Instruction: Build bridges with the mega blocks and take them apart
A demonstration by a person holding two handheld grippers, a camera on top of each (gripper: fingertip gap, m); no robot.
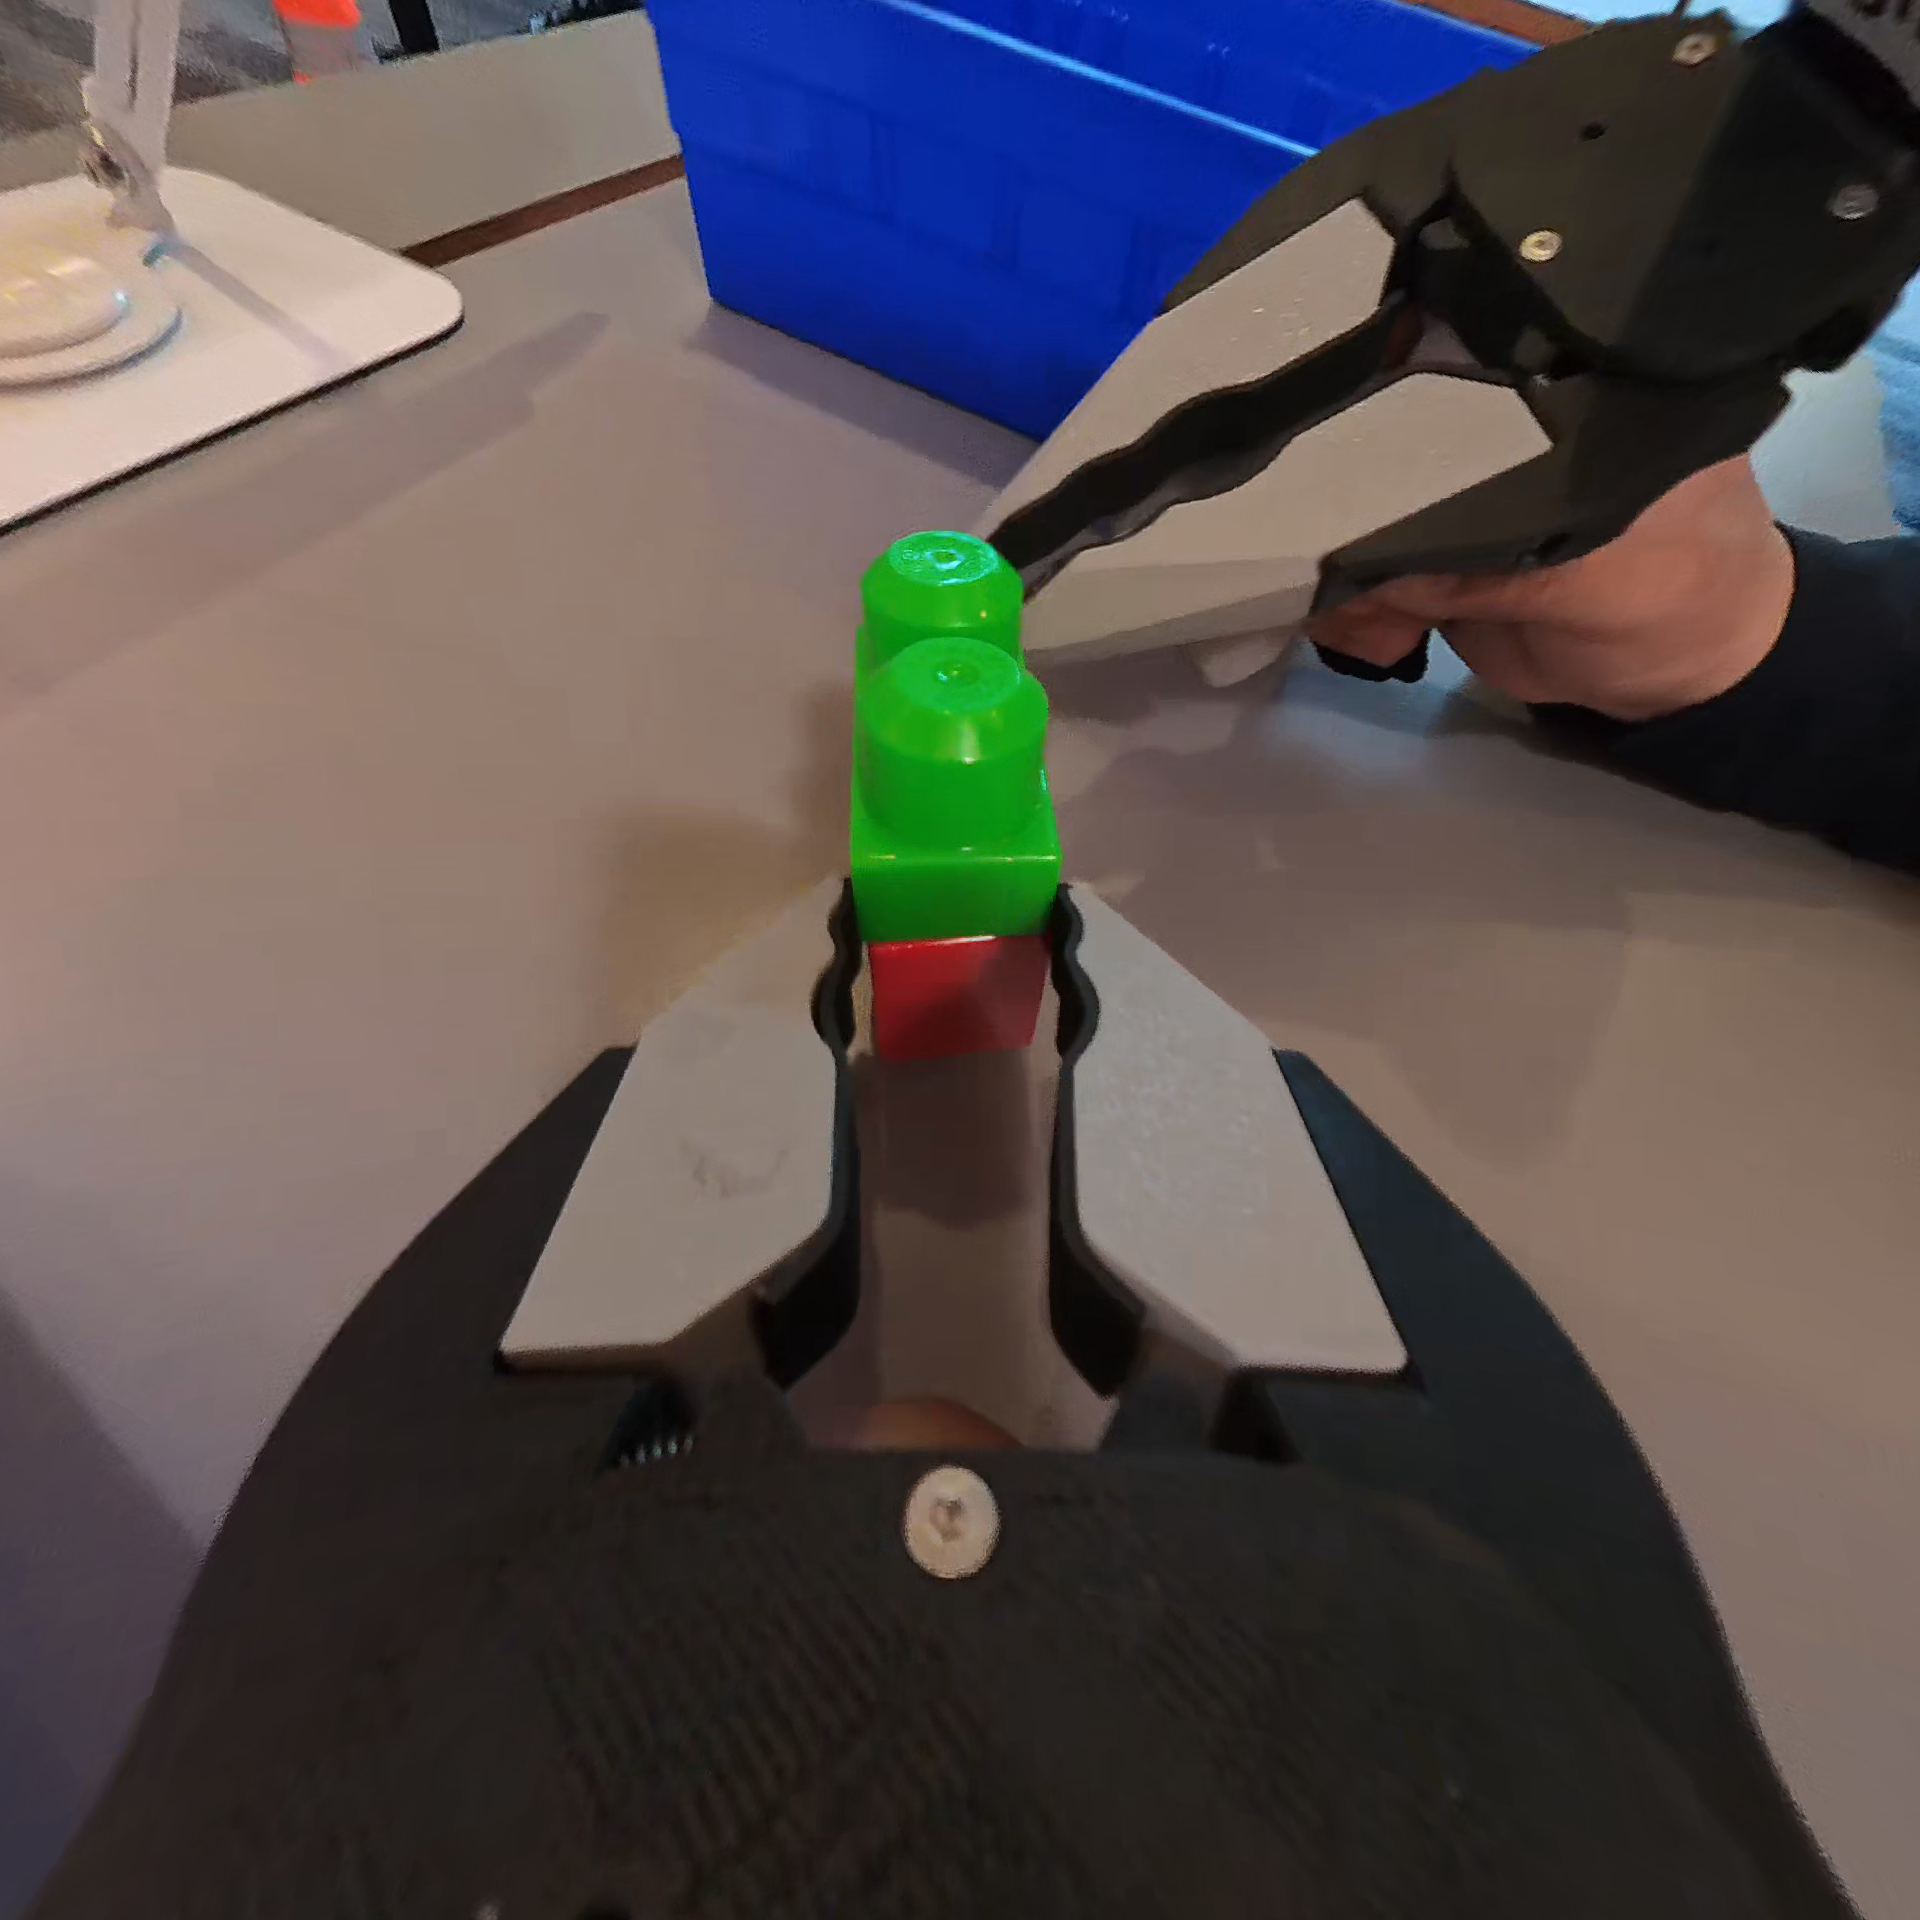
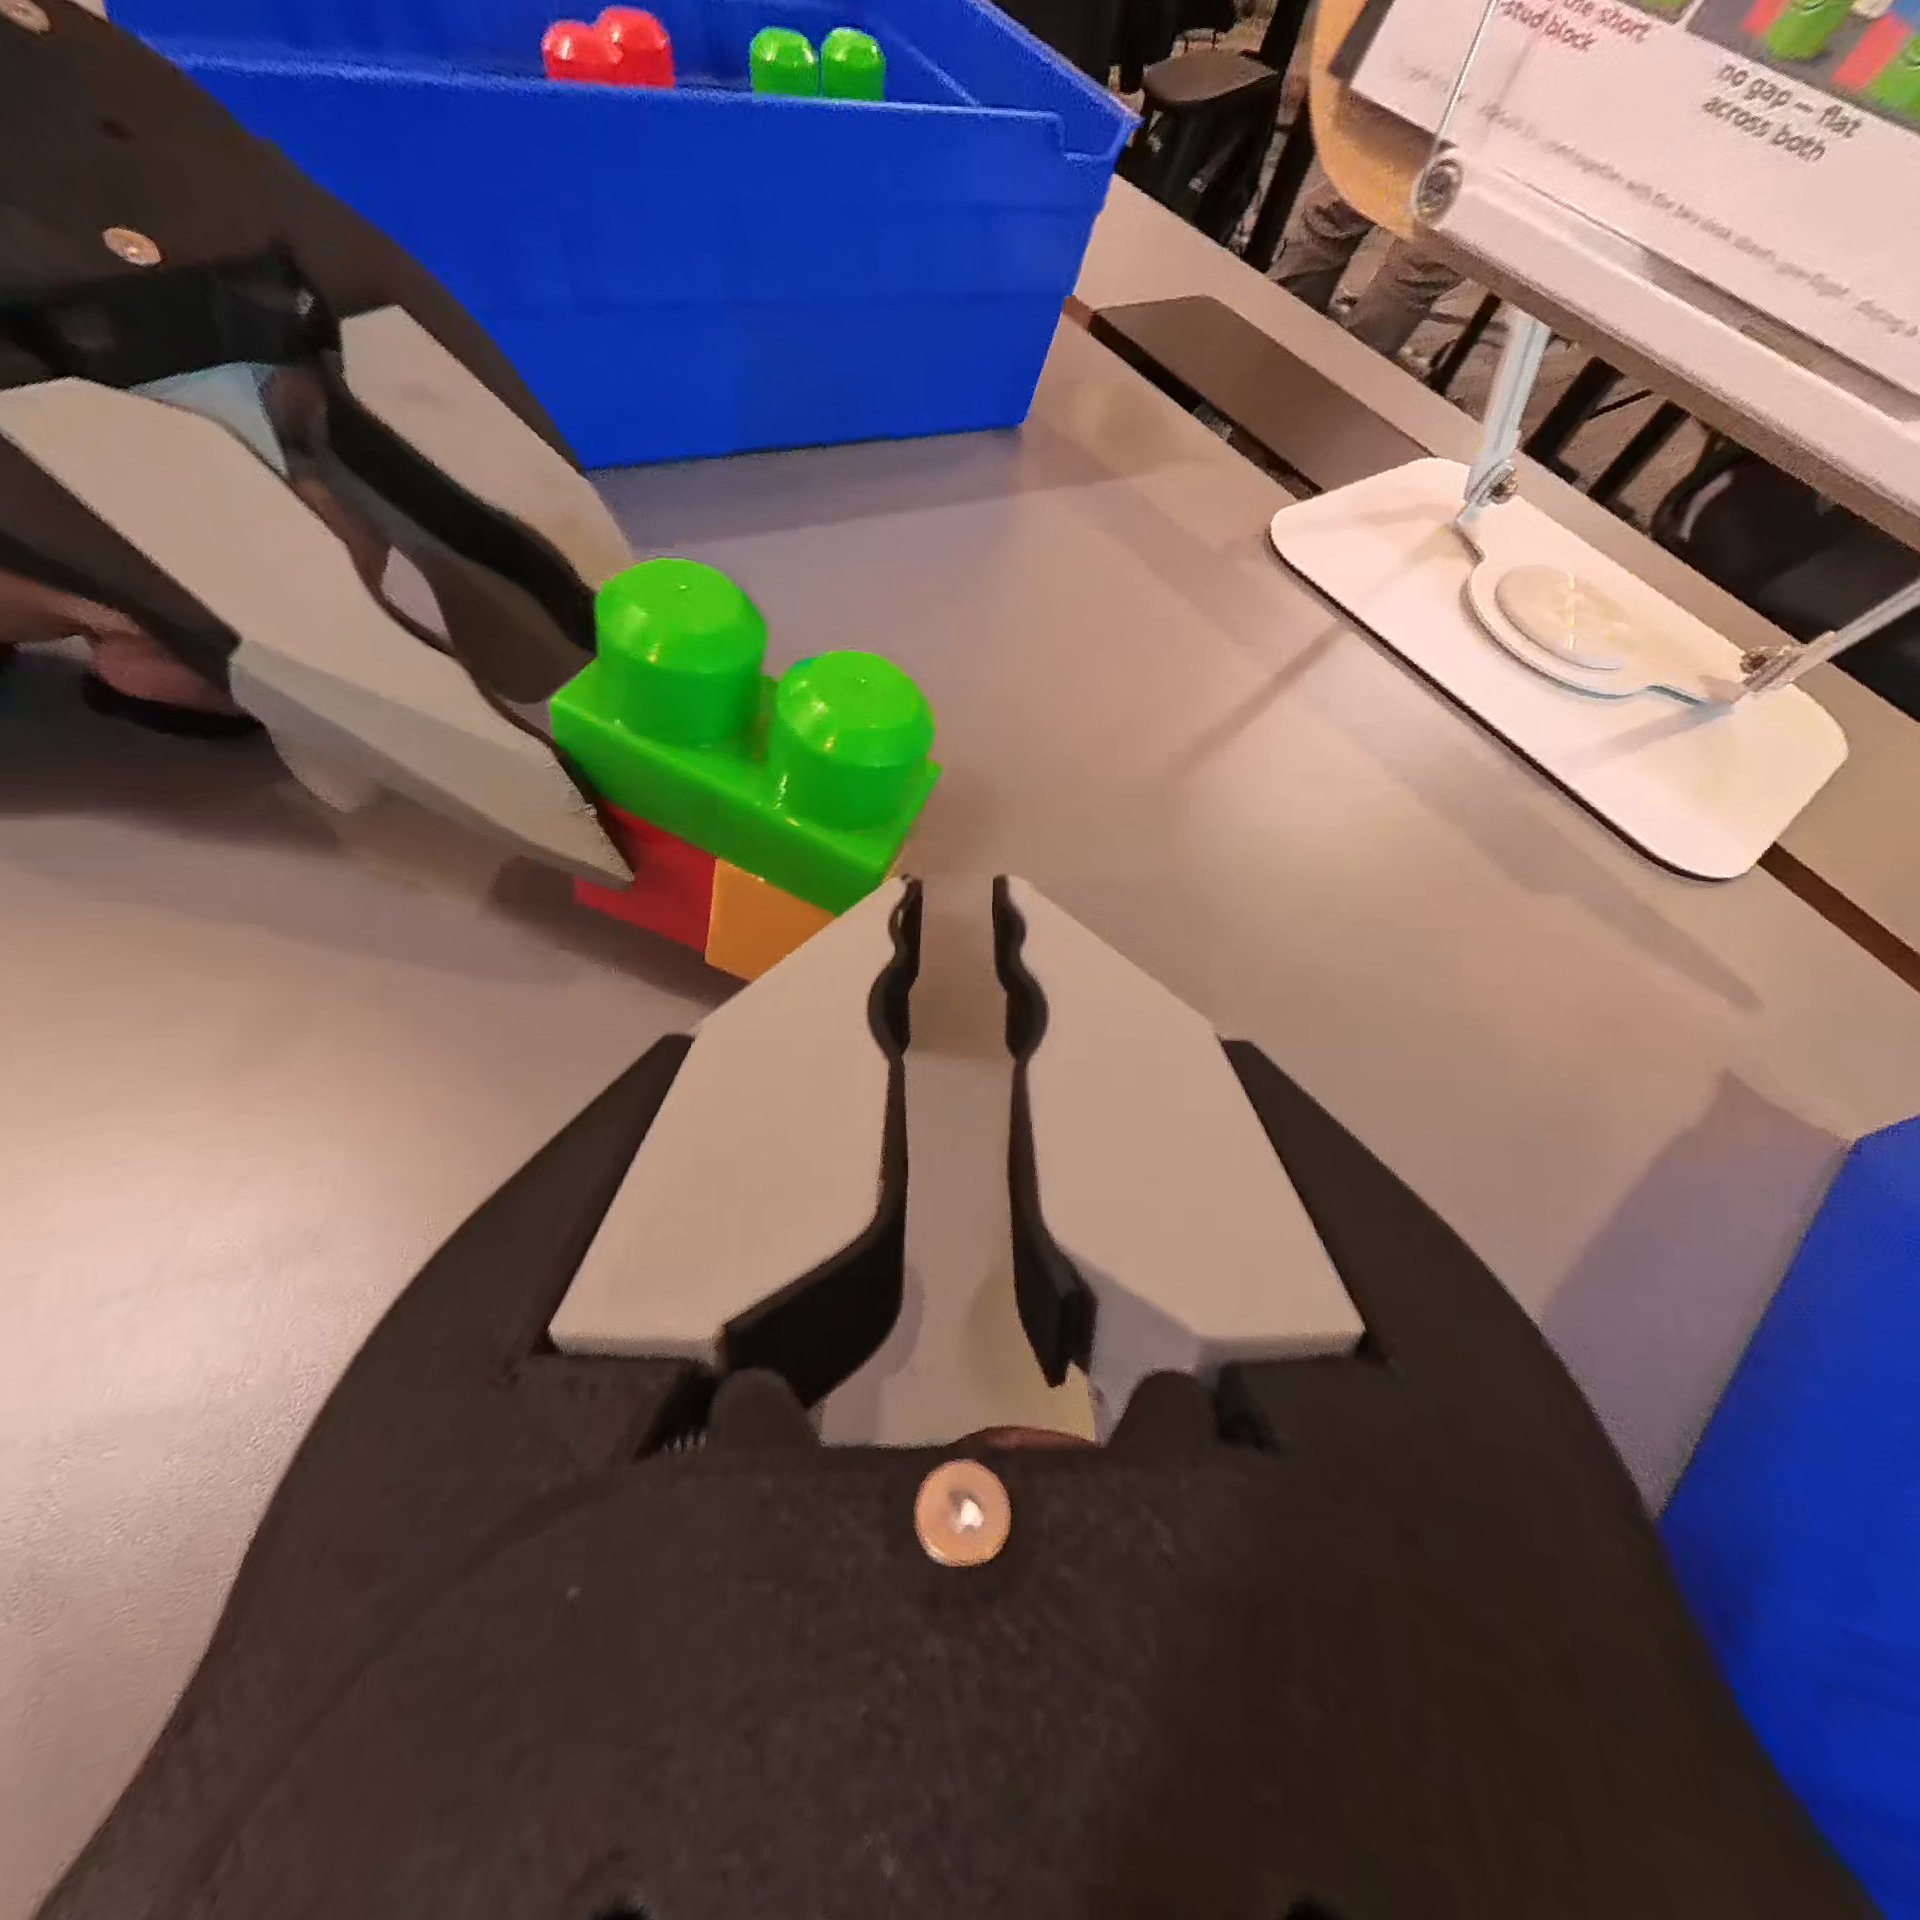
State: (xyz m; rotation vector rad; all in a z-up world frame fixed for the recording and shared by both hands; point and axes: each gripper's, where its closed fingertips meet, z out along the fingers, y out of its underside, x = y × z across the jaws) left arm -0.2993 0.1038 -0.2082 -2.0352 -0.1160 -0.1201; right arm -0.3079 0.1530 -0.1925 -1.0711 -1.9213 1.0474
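A small bridge stands on the grey table: a green two-stud block (image 1: 951, 821) (image 2: 748, 779) lies across a red block (image 1: 956, 992) (image 2: 649, 873) and an orange block (image 2: 764, 914). My left gripper (image 1: 954, 920) is shut on the red block's end, and the pads also touch the green block's lower edge; it also shows in the right wrist view (image 2: 597, 769). My right gripper (image 2: 954, 888) is narrowly open and empty, its tips just right of the orange block's corner. In the left wrist view the right gripper (image 1: 1013, 571) sits beside the far green stud.
A blue bin (image 1: 935, 208) (image 2: 727, 260) stands behind the bridge and holds a red block (image 2: 608, 47) and a green block (image 2: 816, 62). A white stand base (image 1: 208, 343) (image 2: 1558, 665) carries an instruction sheet. Another blue bin edge (image 2: 1808, 1403) is near right. A hand (image 1: 1610, 623) holds the right gripper. The left gripper's tips are roughly 6 cm from the right gripper's.
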